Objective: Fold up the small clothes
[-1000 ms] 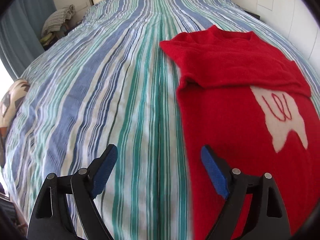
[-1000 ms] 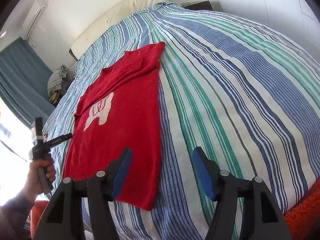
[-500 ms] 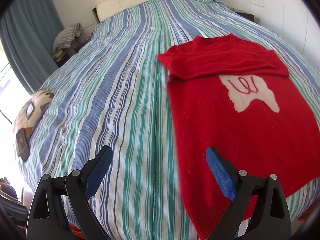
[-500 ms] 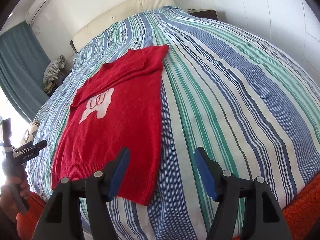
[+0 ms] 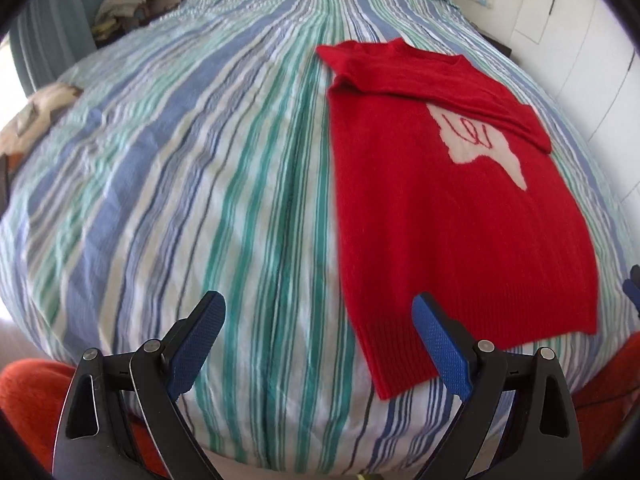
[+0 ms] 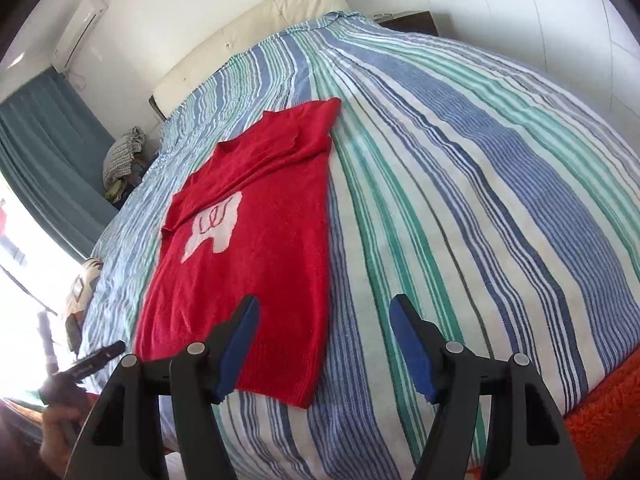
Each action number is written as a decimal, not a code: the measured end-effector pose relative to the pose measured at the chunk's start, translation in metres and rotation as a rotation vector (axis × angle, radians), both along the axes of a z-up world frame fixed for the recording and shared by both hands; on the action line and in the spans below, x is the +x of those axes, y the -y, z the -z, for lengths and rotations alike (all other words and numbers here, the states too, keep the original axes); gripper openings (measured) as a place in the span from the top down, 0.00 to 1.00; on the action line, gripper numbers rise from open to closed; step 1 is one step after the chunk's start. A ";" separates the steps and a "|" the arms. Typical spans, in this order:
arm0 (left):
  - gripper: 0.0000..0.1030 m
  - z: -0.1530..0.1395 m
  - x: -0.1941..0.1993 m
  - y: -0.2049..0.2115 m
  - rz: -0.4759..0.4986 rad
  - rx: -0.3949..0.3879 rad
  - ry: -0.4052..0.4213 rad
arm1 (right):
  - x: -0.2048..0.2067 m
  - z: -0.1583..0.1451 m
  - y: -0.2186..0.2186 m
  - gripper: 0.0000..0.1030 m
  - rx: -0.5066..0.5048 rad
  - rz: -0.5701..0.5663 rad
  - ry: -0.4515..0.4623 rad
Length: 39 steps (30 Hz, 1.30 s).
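Observation:
A red knit sweater [image 5: 452, 216] with a white motif lies flat on the striped bed, its sleeves folded across the chest. My left gripper [image 5: 316, 308] hovers open over the bedspread near the foot edge. The sweater's ribbed hem corner lies just inside its right finger [image 5: 436, 332], and nothing is held. In the right wrist view the sweater [image 6: 256, 264] is left of centre. My right gripper [image 6: 324, 308] stands open above the hem's right corner, with nothing gripped. The left gripper [image 6: 96, 360] shows low at the left, in a person's hand [image 6: 56, 436].
The striped bedspread [image 6: 460, 200] covers the whole bed, with a cream headboard [image 6: 256, 28] at the far end. A pile of cloth [image 6: 124, 152] sits by a blue curtain [image 6: 48, 152]. A patterned cushion [image 5: 36, 116] lies at the left edge. An orange rug [image 6: 604, 416] lies below the foot.
My left gripper drew back toward the foot of the bed, so the sweater's whole hem now shows, and its jaws stand a little wider. The right gripper barely moved.

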<state>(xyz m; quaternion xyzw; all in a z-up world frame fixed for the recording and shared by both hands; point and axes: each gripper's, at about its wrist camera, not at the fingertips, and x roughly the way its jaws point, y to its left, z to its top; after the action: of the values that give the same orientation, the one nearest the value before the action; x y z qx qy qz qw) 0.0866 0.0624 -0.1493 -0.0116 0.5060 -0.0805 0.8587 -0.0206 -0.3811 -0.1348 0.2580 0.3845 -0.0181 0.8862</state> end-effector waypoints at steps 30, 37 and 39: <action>0.98 -0.046 0.061 0.008 0.039 -0.448 -0.073 | 0.068 -0.005 -0.007 0.96 0.238 -0.084 0.025; 0.98 -0.065 0.217 0.040 -0.003 -0.412 0.029 | 0.211 -0.037 0.019 0.96 0.136 -0.045 0.121; 0.98 -0.062 0.257 0.056 -0.013 -0.372 0.030 | 0.255 -0.039 0.026 0.96 0.111 -0.039 0.124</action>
<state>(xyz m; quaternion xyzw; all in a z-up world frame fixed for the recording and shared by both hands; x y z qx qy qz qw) 0.3440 0.0066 -0.0877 -0.1721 0.4693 -0.1673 0.8498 0.2345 -0.4066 -0.0953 0.2999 0.3343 0.0364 0.8927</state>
